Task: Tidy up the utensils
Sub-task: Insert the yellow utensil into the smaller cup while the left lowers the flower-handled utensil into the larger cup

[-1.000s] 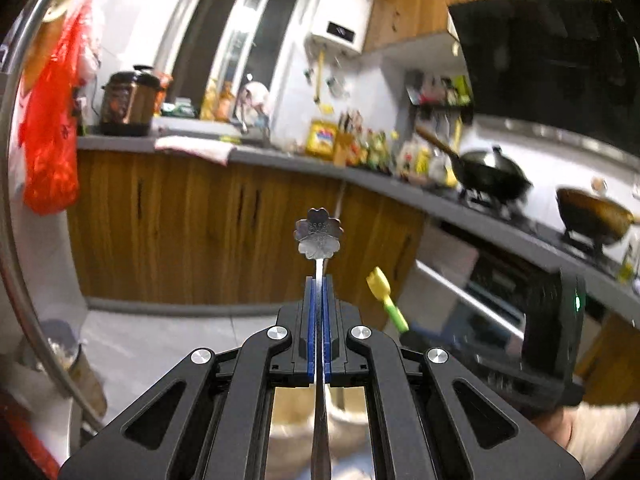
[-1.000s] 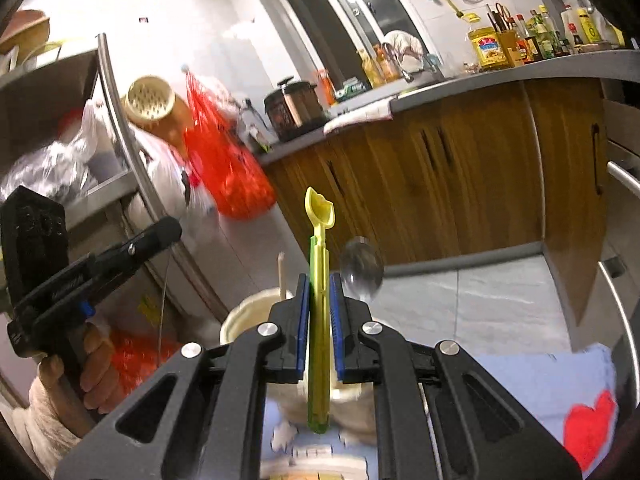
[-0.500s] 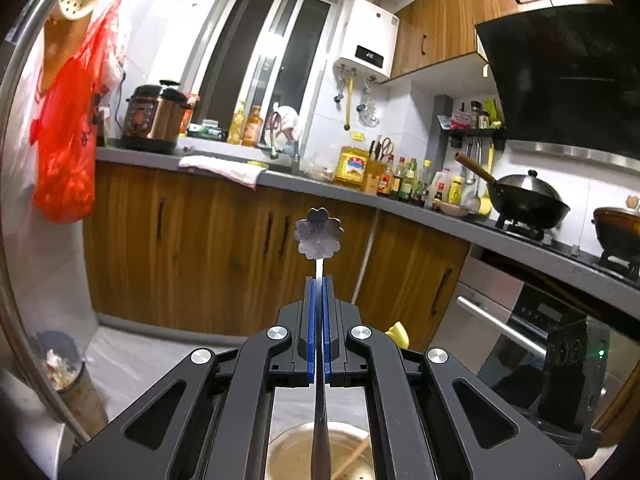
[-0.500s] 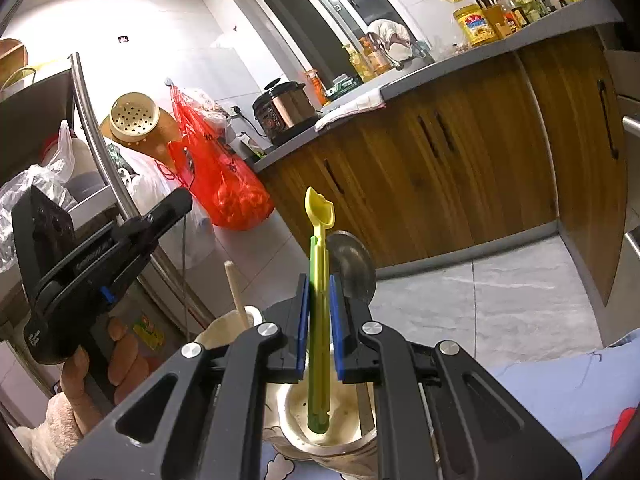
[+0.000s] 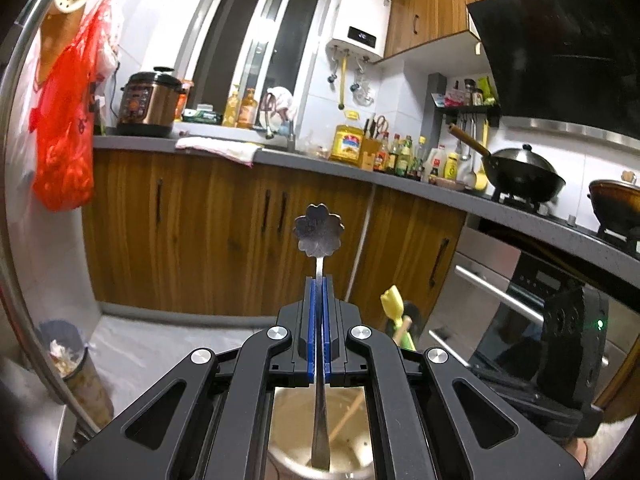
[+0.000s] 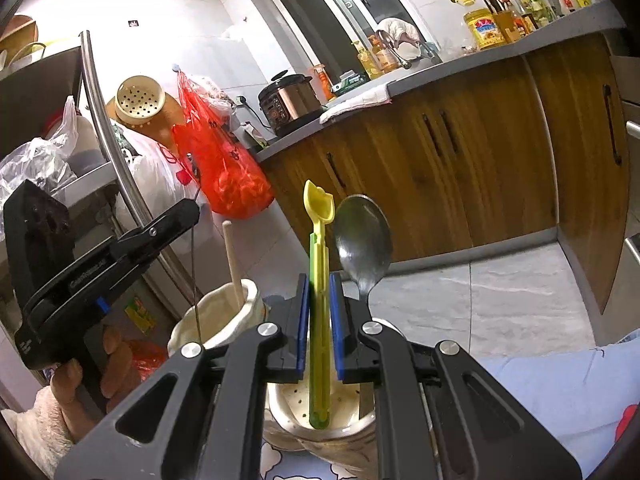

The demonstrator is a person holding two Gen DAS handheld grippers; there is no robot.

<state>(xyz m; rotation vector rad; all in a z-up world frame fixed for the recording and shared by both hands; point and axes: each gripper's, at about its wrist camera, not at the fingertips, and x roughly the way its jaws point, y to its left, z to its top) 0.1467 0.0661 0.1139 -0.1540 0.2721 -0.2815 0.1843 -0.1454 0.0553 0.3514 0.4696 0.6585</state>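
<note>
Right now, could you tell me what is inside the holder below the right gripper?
Inside the perforated ceramic holder stand the green-and-yellow utensil, clamped by the right gripper, and a steel spoon, bowl up. Its handle's lower end and part of the holder's floor are hidden behind the fingers.

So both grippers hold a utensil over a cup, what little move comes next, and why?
Probably open the right gripper and let go. Its green-yellow utensil already stands with its lower end on the cup's bottom, beside a spoon. The left gripper has its flower-topped utensil reaching down into the other cup.
</note>
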